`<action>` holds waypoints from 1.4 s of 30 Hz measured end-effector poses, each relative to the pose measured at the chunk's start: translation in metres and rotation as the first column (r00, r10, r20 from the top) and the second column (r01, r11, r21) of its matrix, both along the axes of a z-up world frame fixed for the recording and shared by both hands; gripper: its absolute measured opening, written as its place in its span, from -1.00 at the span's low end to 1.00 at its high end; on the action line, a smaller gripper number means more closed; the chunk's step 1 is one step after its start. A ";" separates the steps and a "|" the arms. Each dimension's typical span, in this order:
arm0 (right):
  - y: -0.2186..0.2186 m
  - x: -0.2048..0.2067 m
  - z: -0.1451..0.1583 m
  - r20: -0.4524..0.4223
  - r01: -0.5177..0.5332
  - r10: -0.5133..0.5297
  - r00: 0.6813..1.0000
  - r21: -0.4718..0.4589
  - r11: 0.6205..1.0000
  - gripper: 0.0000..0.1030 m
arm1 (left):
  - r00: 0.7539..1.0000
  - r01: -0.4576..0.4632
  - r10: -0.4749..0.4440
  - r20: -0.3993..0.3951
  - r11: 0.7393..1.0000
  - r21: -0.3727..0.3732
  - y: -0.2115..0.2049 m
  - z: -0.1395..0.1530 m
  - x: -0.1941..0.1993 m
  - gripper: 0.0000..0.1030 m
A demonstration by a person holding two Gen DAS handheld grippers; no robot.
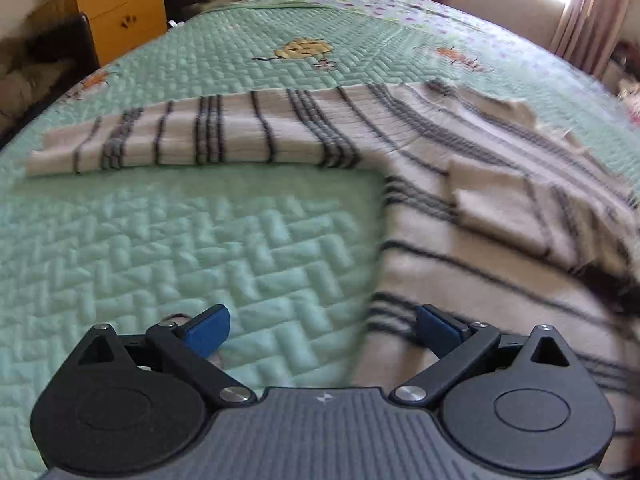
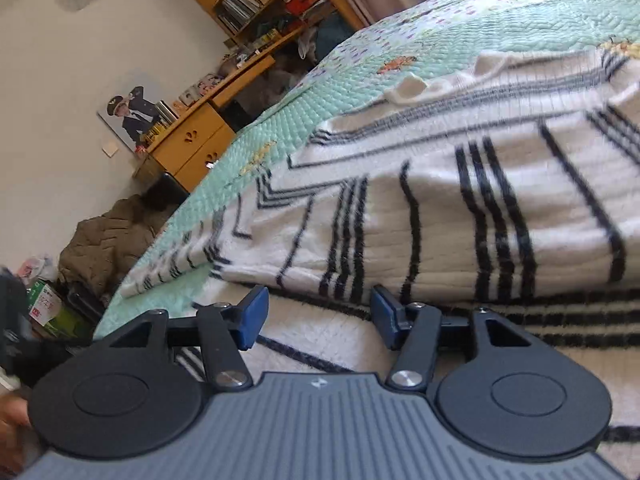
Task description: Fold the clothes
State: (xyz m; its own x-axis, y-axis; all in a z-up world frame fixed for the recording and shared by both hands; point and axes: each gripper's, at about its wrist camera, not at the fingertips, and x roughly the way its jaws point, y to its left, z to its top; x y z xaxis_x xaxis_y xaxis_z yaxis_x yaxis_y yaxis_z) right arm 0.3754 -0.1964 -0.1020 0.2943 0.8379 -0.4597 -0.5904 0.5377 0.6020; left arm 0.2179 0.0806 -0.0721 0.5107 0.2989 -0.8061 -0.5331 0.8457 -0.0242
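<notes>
Garment: white knit sweater (image 1: 500, 216) with dark stripes, spread flat on the green quilted bedspread (image 1: 200, 240).
Position: body lies toward the right of the left wrist view; one sleeve (image 1: 192, 140) stretches straight out to the left across the quilt, its cuff well apart from the body.
Fold state: the other sleeve (image 2: 440, 216) appears already laid across the body, seen close in the right wrist view; judged partly folded, outstretched sleeve not yet brought in.
Left gripper (image 1: 322, 330): jaws wide apart, nothing between them; hovers above the quilt, just beside the sweater's near edge.
Right gripper (image 2: 318, 316): jaws parted, empty; low over the sweater body, the folded sleeve's edge just ahead of the blue pads.
Handling: soft, fuzzy, thick knit; looks light and limp, no stiffness. Likely to sag and stretch if lifted by one point. Fibres should give the pads good purchase; slipping unlikely.
Where to grip: judged best at the outstretched sleeve's cuff and near its shoulder seam, pinching the full thickness of the fabric.
Risk: catching the quilt along with the knit; dragging the laid sleeve out of place.
Background: wooden drawers (image 1: 120, 12) beyond the bed.
</notes>
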 end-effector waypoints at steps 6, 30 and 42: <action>-0.002 -0.033 0.024 0.077 -0.004 0.006 0.997 -0.029 1.000 0.13 | 0.990 0.144 -0.142 -0.018 0.984 0.110 -0.034 0.005 -0.006 0.94; -0.100 -0.269 0.012 0.182 0.202 -0.134 0.974 -0.433 0.878 0.14 | 0.900 0.436 -0.431 -0.064 0.888 0.146 -0.074 -0.017 -0.161 0.99; -0.116 -0.320 0.011 0.207 0.234 -0.146 0.967 -0.507 0.830 0.15 | 0.877 0.480 -0.472 -0.090 0.862 0.165 -0.069 -0.015 -0.204 0.99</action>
